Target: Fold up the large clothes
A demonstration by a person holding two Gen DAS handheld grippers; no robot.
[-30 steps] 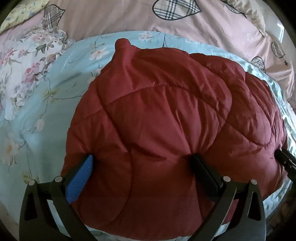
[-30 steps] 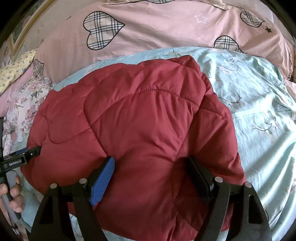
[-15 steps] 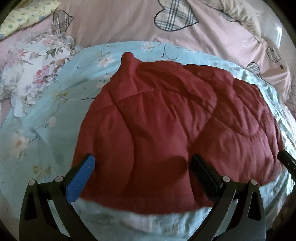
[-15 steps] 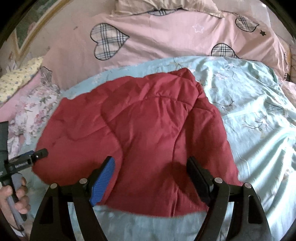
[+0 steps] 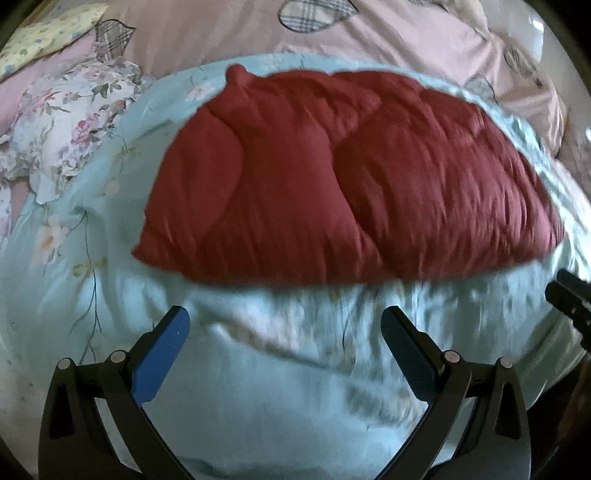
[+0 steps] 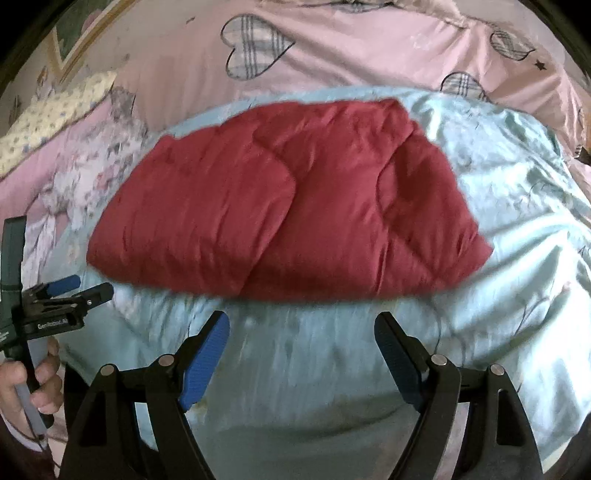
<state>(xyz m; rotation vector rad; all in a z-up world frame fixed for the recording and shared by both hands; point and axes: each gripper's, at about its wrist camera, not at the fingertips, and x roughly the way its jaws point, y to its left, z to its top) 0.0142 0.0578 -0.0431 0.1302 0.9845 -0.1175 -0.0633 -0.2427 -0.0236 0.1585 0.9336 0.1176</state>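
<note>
A dark red quilted jacket (image 5: 332,177) lies folded in a compact bundle on a light blue floral sheet (image 5: 258,387); the right wrist view shows the same jacket (image 6: 288,210) from the other side. My left gripper (image 5: 284,325) stands open over bare sheet, short of the jacket's near edge, with nothing between its fingers. My right gripper (image 6: 301,328) is open too, also clear of the jacket. The left gripper (image 6: 90,286) shows at the left edge of the right wrist view, held by a hand (image 6: 26,384).
A pink cover with checked hearts (image 6: 332,55) lies behind the blue sheet (image 6: 498,240). A floral garment (image 5: 62,125) and a yellow flowered pillow (image 5: 44,33) lie at the back left. The other gripper's tip (image 5: 569,295) shows at the right edge.
Both grippers have drawn back from the jacket, which sat between their fingers a second ago. It now lies farther off, with bare sheet in front of both grippers.
</note>
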